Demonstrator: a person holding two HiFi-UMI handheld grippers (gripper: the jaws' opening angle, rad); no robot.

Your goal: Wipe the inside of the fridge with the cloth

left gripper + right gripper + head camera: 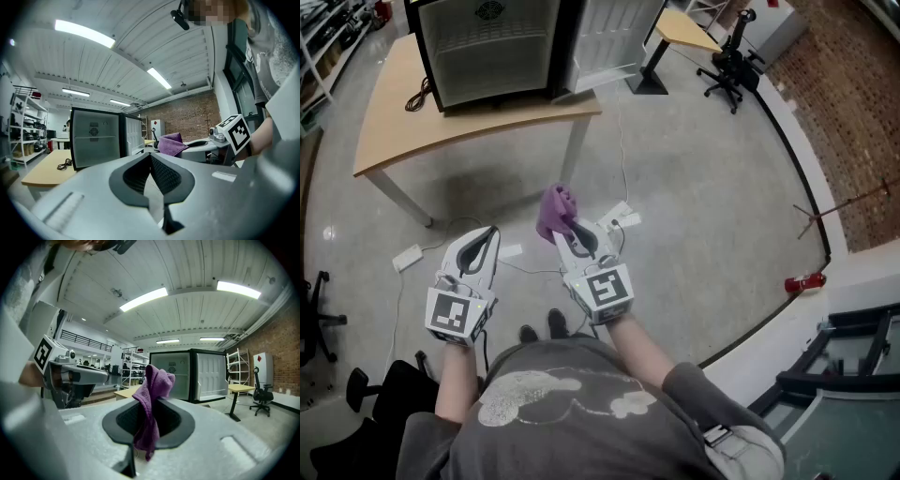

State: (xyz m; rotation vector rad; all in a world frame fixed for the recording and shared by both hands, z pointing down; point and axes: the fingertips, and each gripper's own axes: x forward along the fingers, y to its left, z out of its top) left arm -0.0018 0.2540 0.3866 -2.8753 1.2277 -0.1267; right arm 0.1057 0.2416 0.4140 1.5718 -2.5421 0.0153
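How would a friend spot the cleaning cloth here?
Start at the wooden table carrying the open fridge, then come toward the person standing before it. The right gripper pinches the cloth: a crumpled purple rag, while the left gripper beside it holds nothing.

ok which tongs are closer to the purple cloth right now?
Right. The right tongs are shut on the purple cloth; the left tongs sit off to its left, shut and empty, not touching it.
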